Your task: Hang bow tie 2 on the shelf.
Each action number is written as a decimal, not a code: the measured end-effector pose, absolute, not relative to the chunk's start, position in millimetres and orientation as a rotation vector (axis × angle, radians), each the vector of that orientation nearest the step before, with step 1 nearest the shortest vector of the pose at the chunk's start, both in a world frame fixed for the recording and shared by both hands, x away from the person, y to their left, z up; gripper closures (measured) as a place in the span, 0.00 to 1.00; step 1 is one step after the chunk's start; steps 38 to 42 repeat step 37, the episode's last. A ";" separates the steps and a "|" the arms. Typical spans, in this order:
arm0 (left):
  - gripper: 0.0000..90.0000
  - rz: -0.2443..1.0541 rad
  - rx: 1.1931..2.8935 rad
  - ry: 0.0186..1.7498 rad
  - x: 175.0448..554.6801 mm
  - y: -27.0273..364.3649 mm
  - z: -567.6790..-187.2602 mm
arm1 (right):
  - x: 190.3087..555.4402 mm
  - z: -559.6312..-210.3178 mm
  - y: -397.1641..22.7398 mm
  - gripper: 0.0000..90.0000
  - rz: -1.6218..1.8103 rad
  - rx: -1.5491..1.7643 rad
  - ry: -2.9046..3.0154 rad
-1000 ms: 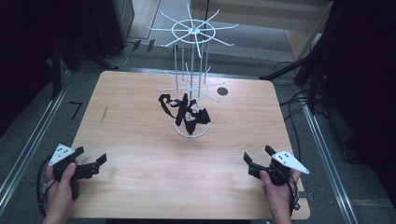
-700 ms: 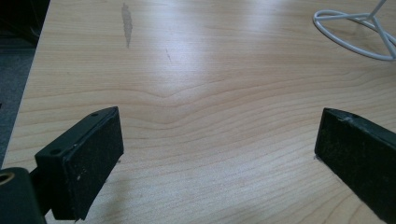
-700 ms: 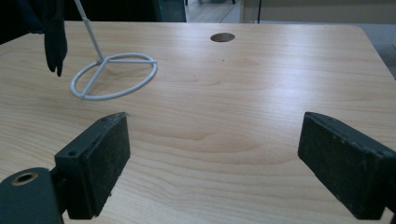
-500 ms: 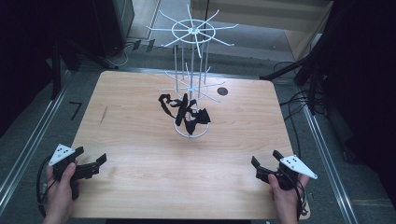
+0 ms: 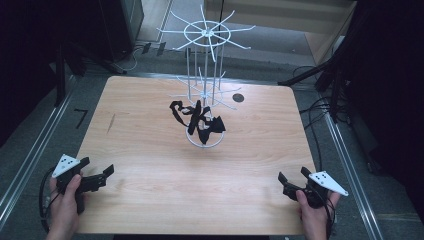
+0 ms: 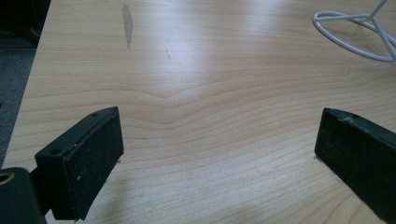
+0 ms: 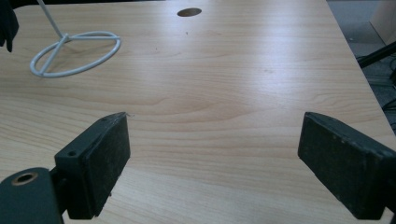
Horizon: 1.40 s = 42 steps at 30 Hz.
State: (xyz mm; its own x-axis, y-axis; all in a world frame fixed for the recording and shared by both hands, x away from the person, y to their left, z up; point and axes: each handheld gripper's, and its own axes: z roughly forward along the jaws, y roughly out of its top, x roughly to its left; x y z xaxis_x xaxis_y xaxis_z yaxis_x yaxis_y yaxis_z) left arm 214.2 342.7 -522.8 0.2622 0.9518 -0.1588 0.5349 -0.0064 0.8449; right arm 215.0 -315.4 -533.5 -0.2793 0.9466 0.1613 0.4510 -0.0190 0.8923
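Note:
A white wire rack [image 5: 205, 35] stands at the table's centre on a ring base [image 5: 204, 141]. Black straps [image 5: 198, 120] hang tangled on its lower arms. My left gripper [image 5: 98, 166] sits near the front left corner, held by a hand, open and empty. In the left gripper view my left gripper [image 6: 219, 135] has wide jaws over bare wood, with the ring base [image 6: 355, 35] far off. My right gripper [image 5: 292, 175] is near the front right corner, also open. My right gripper [image 7: 215, 135] holds nothing; the ring base [image 7: 77, 53] lies ahead to its left.
The wooden table [image 5: 150, 190] has a round dark hole [image 5: 238, 98] behind the rack and a dark streak [image 5: 111, 123] at the left. Metal rails [image 5: 30, 155] run along both sides. Cables [image 5: 315, 107] lie on the floor at the right.
My right gripper has drawn back a little toward the front right corner. The left gripper, rack and straps have not moved.

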 end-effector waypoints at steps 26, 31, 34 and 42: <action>0.02 0.610 1.657 1.392 213.4 342.9 -522.5 | 197.2 -546.5 -358.0 0.10 1.214 1.544 1.703; 0.02 0.612 1.656 1.393 212.9 343.1 -522.6 | 196.6 -547.0 -360.2 0.10 1.210 1.549 1.700; 0.02 0.611 1.656 1.394 213.0 343.2 -522.6 | 196.6 -547.3 -359.5 0.10 1.204 1.544 1.705; 0.02 0.611 1.657 1.393 213.0 343.2 -522.6 | 196.5 -547.0 -359.2 0.10 1.207 1.545 1.705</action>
